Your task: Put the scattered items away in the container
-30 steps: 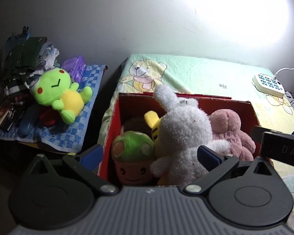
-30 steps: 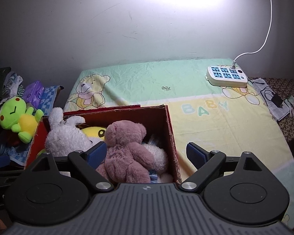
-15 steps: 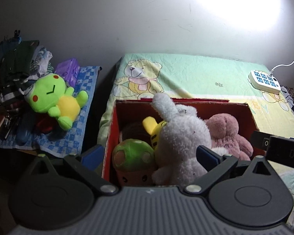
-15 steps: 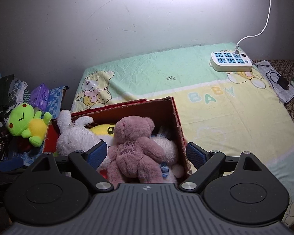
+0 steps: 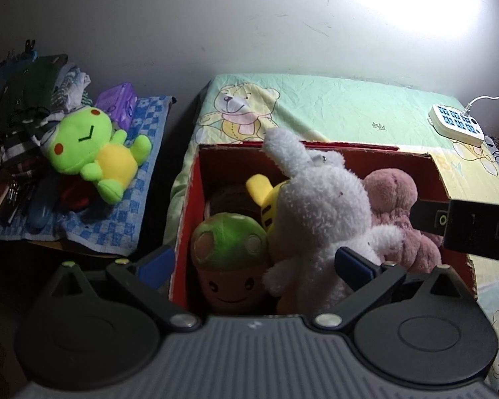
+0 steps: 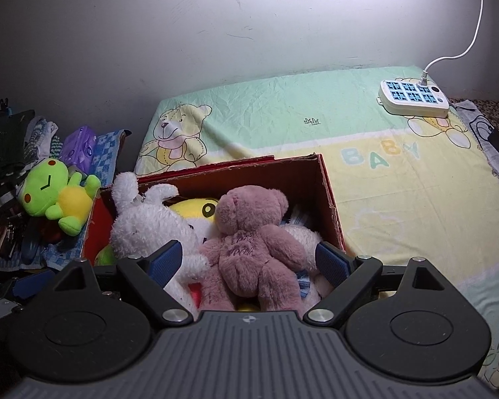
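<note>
Red cardboard box (image 6: 329,196) sits on the bed (image 6: 399,193), at the bed's left edge, near the front. It is packed: white rabbit (image 5: 319,206), pink bear (image 6: 249,242), yellow toy (image 6: 196,207), green-capped mushroom toy (image 5: 229,249), plus a white plush under the bear.

Left tool (image 5: 254,261) hangs over the box's left end; its jaws are opening, already spread wide. The rabbit and mushroom toy show between them, but the pads do not press either. Right tool (image 6: 249,259) hovers over the box's right end, jaws spread to either side of the pink bear, not pinching it.

Judgement: the stowing step looks nearly done, both tools empty above the box. One toy remains outside, the green frog (image 5: 89,146), lying on a blue checked towel (image 5: 136,196) on the low surface left of the bed, well apart from the box. The next move likely calls for the left tool to swing left and close on the frog's soft body. Box is crowded; the frog may need pressing in.

Hard to make out: the dark pile behind the frog (clothes, a purple pack (image 5: 118,103)); box bottom hidden; right tool's body cuts across the left view. Power strip (image 6: 414,98) sits at the bed's far right corner.
</note>
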The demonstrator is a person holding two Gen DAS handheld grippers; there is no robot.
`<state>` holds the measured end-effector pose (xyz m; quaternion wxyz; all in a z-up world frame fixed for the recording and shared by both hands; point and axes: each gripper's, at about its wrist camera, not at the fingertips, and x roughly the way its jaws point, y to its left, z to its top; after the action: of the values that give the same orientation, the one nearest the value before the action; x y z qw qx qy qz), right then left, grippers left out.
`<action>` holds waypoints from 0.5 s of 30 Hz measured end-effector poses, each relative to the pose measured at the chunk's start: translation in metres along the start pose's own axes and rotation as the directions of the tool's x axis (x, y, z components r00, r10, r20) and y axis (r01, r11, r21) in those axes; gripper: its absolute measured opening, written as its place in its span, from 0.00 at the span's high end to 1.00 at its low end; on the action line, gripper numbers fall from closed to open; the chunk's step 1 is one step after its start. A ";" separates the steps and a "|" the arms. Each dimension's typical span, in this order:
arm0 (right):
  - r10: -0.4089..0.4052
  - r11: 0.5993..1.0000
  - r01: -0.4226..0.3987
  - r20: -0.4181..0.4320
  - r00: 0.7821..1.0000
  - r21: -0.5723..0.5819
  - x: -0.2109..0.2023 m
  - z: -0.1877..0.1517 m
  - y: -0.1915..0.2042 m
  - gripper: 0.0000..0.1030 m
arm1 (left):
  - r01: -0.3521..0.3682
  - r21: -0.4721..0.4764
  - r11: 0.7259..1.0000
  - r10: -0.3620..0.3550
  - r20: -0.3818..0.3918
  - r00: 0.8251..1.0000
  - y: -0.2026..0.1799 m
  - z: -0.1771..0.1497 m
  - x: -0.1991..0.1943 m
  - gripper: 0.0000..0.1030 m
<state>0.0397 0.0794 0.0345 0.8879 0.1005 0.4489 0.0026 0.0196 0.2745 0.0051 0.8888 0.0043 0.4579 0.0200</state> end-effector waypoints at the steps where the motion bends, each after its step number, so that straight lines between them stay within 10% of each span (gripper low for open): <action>1: -0.004 1.000 0.004 0.001 1.000 -0.002 0.001 0.000 0.000 0.13 | -0.006 -0.002 1.000 0.006 0.004 1.000 0.001 0.001 0.001 0.01; 15: -0.047 0.998 0.046 -0.022 0.999 -0.048 0.003 -0.008 -0.004 0.14 | -0.008 -0.010 1.000 0.008 -0.017 1.000 0.005 0.005 0.009 0.00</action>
<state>0.0349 0.0772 0.0269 0.8846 0.0688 0.4613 -0.0062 0.0292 0.2800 0.0007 0.8847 0.0017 0.4655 0.0259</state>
